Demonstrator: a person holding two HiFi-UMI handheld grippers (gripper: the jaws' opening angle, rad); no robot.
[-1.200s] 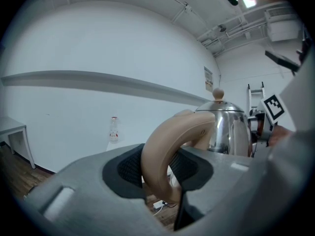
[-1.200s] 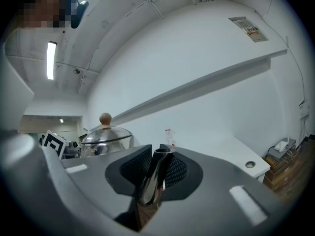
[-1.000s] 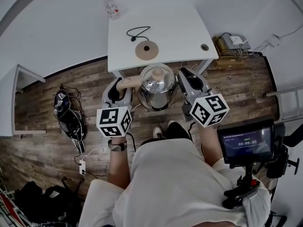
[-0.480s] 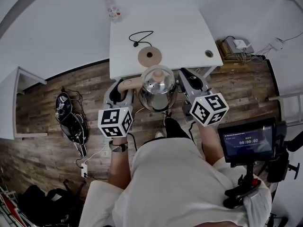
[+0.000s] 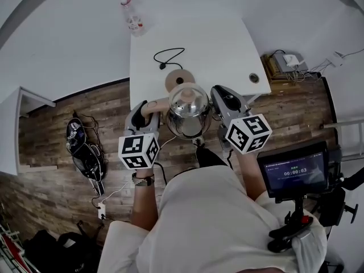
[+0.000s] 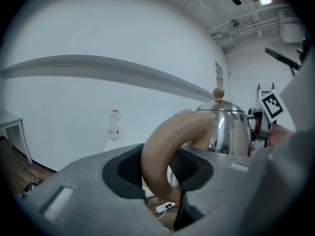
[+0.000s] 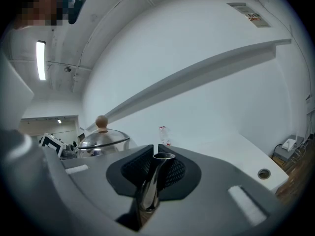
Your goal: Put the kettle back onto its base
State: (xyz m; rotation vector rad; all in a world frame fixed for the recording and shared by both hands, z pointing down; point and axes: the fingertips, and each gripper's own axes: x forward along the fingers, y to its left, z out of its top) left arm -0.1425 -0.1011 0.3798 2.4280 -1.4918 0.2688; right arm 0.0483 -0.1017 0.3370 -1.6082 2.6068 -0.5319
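Observation:
A shiny steel kettle (image 5: 187,110) with a tan handle (image 6: 167,151) and a tan lid knob hangs in the air over the near edge of the white table (image 5: 227,44). My left gripper (image 5: 147,108) is shut on the handle, which sits between its dark pads (image 6: 129,167). My right gripper (image 5: 219,98) grips the thin steel spout (image 7: 152,186), and its jaws are still closing on it. The round tan base (image 5: 176,77) lies on the table just beyond the kettle, which hides its near rim. A black cord (image 5: 169,56) runs from the base.
A plastic bottle (image 5: 132,17) stands at the table's far left corner. A cable hole (image 5: 254,78) marks the table's right side. Boxes and wires (image 5: 284,64) lie on the floor at right, bags (image 5: 85,147) at left, a screen (image 5: 293,172) near my right arm.
Both grippers have carried the kettle forward from above the floor to the table's near edge. It now covers part of the base.

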